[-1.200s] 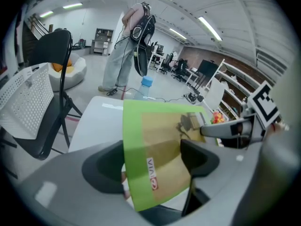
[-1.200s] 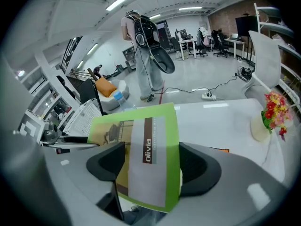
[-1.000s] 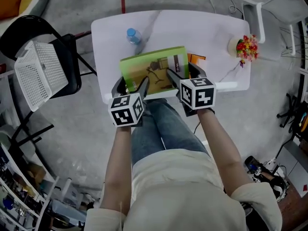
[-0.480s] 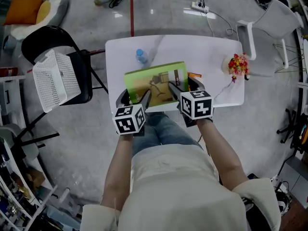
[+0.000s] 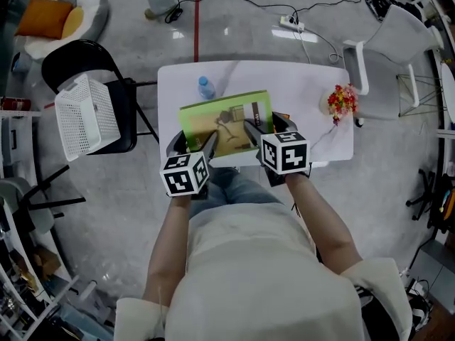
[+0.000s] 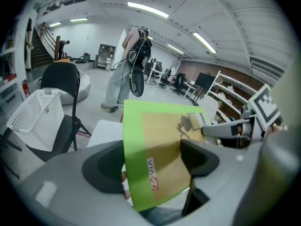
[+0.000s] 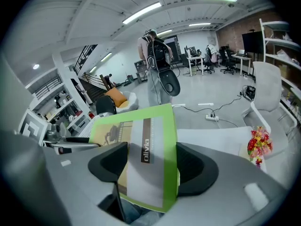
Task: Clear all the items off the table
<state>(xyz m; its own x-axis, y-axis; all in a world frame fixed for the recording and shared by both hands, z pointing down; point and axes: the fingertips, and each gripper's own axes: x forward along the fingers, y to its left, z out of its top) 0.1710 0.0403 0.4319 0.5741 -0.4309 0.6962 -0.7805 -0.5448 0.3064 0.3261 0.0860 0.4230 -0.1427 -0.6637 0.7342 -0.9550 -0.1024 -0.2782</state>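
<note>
Over the table [image 5: 313, 91], left gripper [image 5: 193, 143] and right gripper [image 5: 269, 128] clamp the green book [image 5: 224, 116].

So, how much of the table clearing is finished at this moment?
Nothing looks cleared yet: the white basket on the chair looks empty. In hand: the left gripper and right gripper hold the green book over the table. Left: the water bottle, the flowers and an orange item beside the book.
</note>
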